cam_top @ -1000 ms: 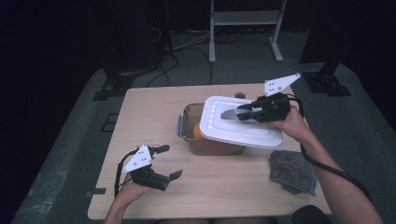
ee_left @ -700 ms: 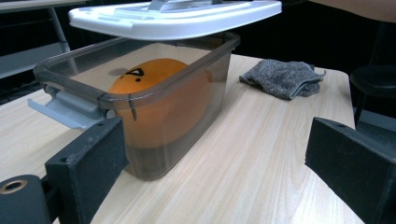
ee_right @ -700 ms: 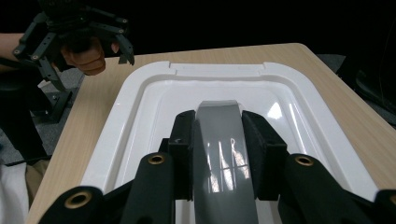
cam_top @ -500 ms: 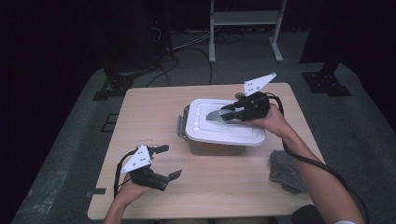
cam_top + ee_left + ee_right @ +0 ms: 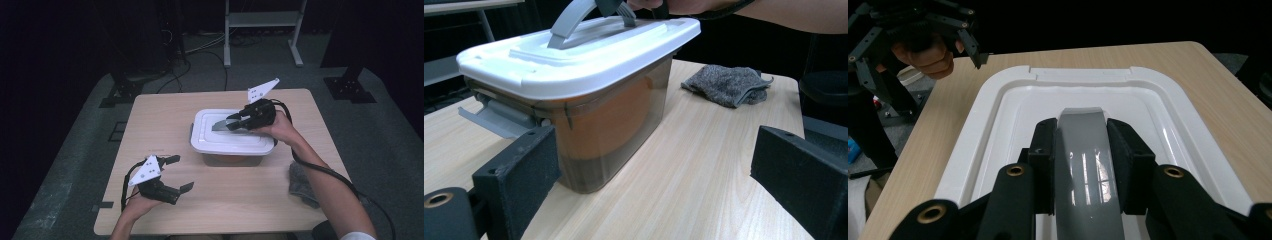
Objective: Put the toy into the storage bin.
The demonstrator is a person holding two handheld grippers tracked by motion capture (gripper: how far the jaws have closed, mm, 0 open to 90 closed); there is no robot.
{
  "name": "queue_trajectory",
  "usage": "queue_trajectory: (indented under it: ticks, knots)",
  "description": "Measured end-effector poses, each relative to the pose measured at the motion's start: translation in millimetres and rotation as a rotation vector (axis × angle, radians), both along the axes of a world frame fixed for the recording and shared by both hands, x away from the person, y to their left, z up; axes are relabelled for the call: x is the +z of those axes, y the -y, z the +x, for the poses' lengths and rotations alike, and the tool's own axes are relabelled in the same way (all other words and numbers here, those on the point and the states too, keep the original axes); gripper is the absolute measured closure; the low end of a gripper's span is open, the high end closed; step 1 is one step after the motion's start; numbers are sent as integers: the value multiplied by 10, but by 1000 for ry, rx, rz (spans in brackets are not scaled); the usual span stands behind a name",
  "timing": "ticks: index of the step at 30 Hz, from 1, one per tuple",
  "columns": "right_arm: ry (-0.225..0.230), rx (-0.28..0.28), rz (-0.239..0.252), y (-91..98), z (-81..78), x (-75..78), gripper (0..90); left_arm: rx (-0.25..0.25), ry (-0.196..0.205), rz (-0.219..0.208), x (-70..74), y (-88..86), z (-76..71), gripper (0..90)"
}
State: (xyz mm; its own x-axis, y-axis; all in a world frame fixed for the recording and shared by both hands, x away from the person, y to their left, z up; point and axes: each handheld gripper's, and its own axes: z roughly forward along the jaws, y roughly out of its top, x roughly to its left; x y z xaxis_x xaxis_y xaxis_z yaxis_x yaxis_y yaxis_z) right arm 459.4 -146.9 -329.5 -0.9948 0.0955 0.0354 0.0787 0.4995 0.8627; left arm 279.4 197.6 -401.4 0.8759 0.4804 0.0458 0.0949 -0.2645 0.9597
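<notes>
A white lid point(image 5: 232, 137) with a grey arched handle point(image 5: 222, 124) lies on top of a clear brownish box point(image 5: 232, 159) at the table's middle right. Something orange shows through the box wall point(image 5: 616, 122). My right gripper point(image 5: 234, 122) is shut on the lid's handle point(image 5: 1088, 155), one black pad on each side. My left gripper point(image 5: 177, 173) rests open at the table's near left, jaws pointing toward the box, nothing between them. In the left gripper view the box point(image 5: 589, 150) and its grey side latch point(image 5: 499, 117) stand just ahead.
A folded grey cloth point(image 5: 303, 185) lies near the table's right front edge, also seen past the box as the cloth point(image 5: 729, 85). The wooden table point(image 5: 165, 120) is bare at the back left. A metal stand point(image 5: 260, 30) and cables are on the floor behind.
My right gripper carried the lid leftward and down; it was tilted and offset over the box, now it lies level on top. The left gripper stayed put.
</notes>
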Motion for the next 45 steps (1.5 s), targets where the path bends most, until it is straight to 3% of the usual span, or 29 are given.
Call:
queue_trajectory:
  ticks: [19, 24, 37, 45]
  knots:
    - [-7, 1, -38, 27, 132, -117, 657, -2, 1, 3, 1, 3, -2, 45]
    - [-16, -23, -46, 44, 146, -142, 624, -4, 1, 6, 0, 8, -4, 45]
    - [2, -53, -40, 149, 98, -154, 614, -5, -2, 5, -5, 26, -3, 45]
    - [-31, -63, -5, 200, 55, -165, 493, -8, -2, 10, -9, 23, -2, 45]
